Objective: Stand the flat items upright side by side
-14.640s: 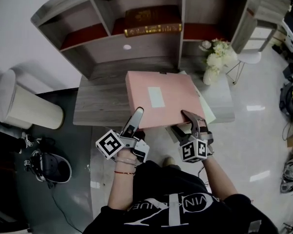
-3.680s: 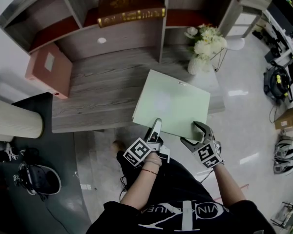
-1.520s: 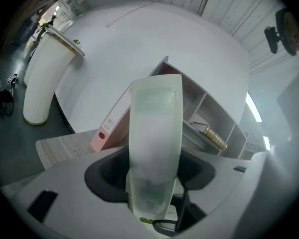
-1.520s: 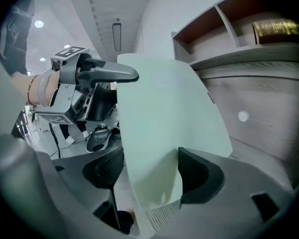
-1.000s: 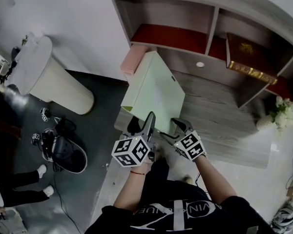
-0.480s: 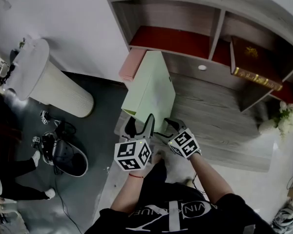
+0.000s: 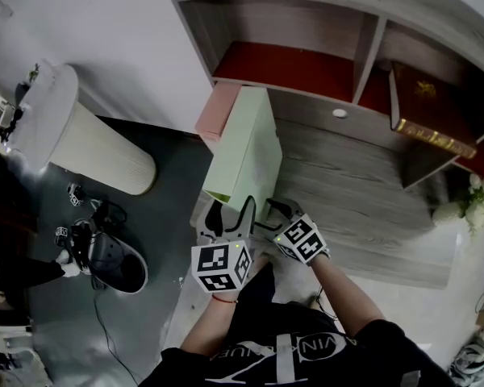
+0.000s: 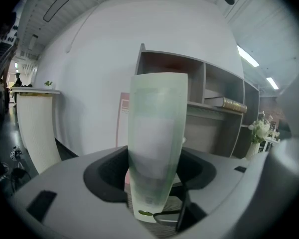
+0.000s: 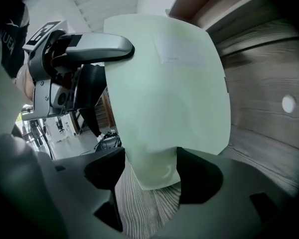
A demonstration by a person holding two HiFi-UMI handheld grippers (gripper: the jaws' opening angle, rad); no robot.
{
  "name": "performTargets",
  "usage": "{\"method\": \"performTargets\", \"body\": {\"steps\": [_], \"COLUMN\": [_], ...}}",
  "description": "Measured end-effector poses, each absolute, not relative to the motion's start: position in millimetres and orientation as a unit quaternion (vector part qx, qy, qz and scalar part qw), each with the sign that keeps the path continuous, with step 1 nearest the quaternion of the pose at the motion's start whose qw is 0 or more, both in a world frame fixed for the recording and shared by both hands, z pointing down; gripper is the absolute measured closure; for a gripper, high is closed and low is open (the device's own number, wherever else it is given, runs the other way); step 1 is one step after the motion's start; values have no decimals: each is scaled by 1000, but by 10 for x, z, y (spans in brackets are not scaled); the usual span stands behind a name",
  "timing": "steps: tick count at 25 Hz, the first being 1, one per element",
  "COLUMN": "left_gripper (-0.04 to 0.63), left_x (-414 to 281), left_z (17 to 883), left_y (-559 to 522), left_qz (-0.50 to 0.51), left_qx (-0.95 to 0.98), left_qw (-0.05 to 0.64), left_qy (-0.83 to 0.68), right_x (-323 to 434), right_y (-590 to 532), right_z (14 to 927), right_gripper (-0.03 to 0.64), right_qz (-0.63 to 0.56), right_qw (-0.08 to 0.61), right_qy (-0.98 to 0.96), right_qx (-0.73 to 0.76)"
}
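Note:
A pale green flat box [image 7: 246, 147] stands almost on edge at the left end of the wooden desk [image 7: 363, 208]. Its upper part leans close beside the upright pink flat box [image 7: 218, 111]. My left gripper [image 7: 231, 214] is shut on the green box's near edge, with the box [image 8: 157, 153] filling the gap between its jaws. My right gripper [image 7: 273, 214] is shut on the same near edge just to the right, the box [image 9: 169, 93] wedged between its jaws. In the right gripper view, the left gripper [image 9: 89, 46] reaches over the box from the left. The pink box [image 8: 123, 118] shows behind the green one.
A shelf unit [image 7: 363, 63] rises at the desk's back, with a dark gold-trimmed book [image 7: 431, 111] in one bay. White flowers [image 7: 476, 200] stand at the desk's right end. Past the desk's left edge are a white cylindrical bin [image 7: 73, 135] and a helmet [image 7: 113, 256] on the floor.
The green box has swung from a slanted lie to nearly on edge and moved closer to the pink box. Both grippers have stayed on its near edge.

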State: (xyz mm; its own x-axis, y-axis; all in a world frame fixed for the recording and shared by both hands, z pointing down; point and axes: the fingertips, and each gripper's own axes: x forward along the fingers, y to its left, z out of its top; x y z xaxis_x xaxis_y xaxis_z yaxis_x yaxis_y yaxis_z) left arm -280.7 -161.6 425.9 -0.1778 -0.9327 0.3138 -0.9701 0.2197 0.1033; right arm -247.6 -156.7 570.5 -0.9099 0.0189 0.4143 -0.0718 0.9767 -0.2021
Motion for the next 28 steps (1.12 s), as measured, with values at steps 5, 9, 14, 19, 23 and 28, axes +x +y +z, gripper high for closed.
{"method": "performTargets", "body": {"steps": [5,9,14,19,23,28], "left_gripper": [305,302,296,293,294,295], "left_x": [-2814,-2820,-2891,-2930,-2988,-3049], "left_z": [4303,4344,4336,4332,4309,4324], "left_y": [-1745,-1858,-1985,-2101,-2143,-2177], "left_qz": [73,80,90,93,83,79], "left_qx": [623,624,626,637,642,651], "left_qw": [157,156,143,122,113,105], "left_qy": [-763,-762,-761,-755,-753,-748], "right_x": [-2521,-2551,-2662,-2758,-2830,-2889], "right_y": [-1703,-1819,-1936,-2040,-2118,-2238], "right_z": [5752,5811,5798,5816,5810,5808], "right_gripper": [297,314,314,314,314,314], "right_qz": [117,125,129,135,137,142], "right_qw": [215,217,210,209,205,203], "right_qy": [-969,-968,-968,-968,-968,-968], "right_qx": [22,30,36,38,41,50]}}
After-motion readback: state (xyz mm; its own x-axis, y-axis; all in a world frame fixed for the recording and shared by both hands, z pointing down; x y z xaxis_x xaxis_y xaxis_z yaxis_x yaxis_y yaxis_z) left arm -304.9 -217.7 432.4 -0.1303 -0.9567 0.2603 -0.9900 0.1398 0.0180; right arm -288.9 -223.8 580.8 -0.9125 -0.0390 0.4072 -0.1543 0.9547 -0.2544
